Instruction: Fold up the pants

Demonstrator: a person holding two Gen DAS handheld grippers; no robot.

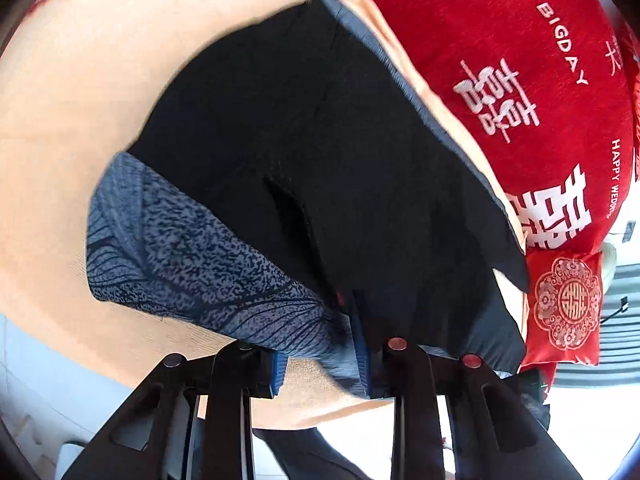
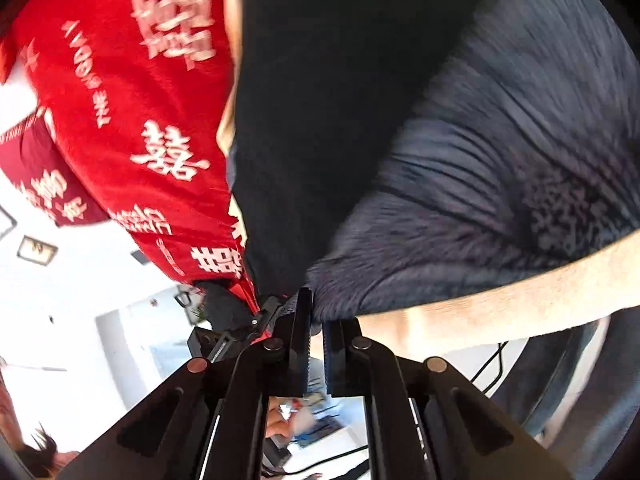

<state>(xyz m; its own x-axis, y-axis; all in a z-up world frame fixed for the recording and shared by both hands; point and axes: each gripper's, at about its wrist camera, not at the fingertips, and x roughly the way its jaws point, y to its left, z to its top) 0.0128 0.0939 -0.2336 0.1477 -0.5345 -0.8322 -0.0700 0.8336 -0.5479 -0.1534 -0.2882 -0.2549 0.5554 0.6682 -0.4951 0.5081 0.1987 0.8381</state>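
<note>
The pants (image 1: 304, 184) are black with a grey-blue patterned panel (image 1: 188, 264). They lie on a peach-coloured surface (image 1: 72, 128). My left gripper (image 1: 320, 372) is open, its fingers apart, with the pants' near edge hanging between them against the right finger (image 1: 362, 372). In the right wrist view the pants (image 2: 360, 120) fill the upper frame. My right gripper (image 2: 316, 344) is shut on a pinch of the grey-blue fabric (image 2: 332, 292) at its fingertips.
A red blanket with white characters (image 1: 500, 60) lies beside the pants and shows in the right wrist view (image 2: 120, 120). A small red patterned cushion (image 1: 564, 304) sits at the right. A white room and a person's hair (image 2: 40, 452) show below.
</note>
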